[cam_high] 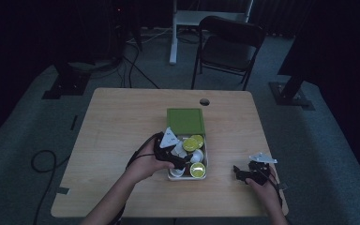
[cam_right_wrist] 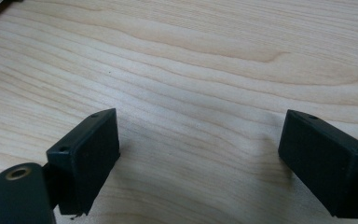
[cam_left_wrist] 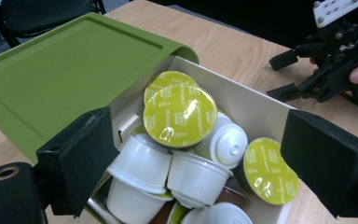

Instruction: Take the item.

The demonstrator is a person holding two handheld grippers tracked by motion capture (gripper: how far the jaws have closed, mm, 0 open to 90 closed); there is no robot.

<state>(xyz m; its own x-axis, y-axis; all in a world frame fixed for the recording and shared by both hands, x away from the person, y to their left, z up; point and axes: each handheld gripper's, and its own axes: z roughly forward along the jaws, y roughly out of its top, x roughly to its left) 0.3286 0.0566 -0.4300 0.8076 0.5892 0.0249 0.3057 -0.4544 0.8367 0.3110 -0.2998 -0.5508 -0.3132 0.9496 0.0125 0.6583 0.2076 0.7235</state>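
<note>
Left gripper (cam_left_wrist: 191,154) poised over the white box (cam_left_wrist: 256,109), jaws wide apart around the heap of coffee capsules (cam_left_wrist: 179,114), gripping nothing. Box mid-table, its green lid (cam_left_wrist: 70,79) swung back on the far side. Right gripper (cam_right_wrist: 198,158) low over bare wooden table (cam_right_wrist: 205,60) well right of the box, jaws spread, empty.

capsule print (cam_left_wrist: 179,114) blurred, box (cam_left_wrist: 261,109) bottom cropped
</note>
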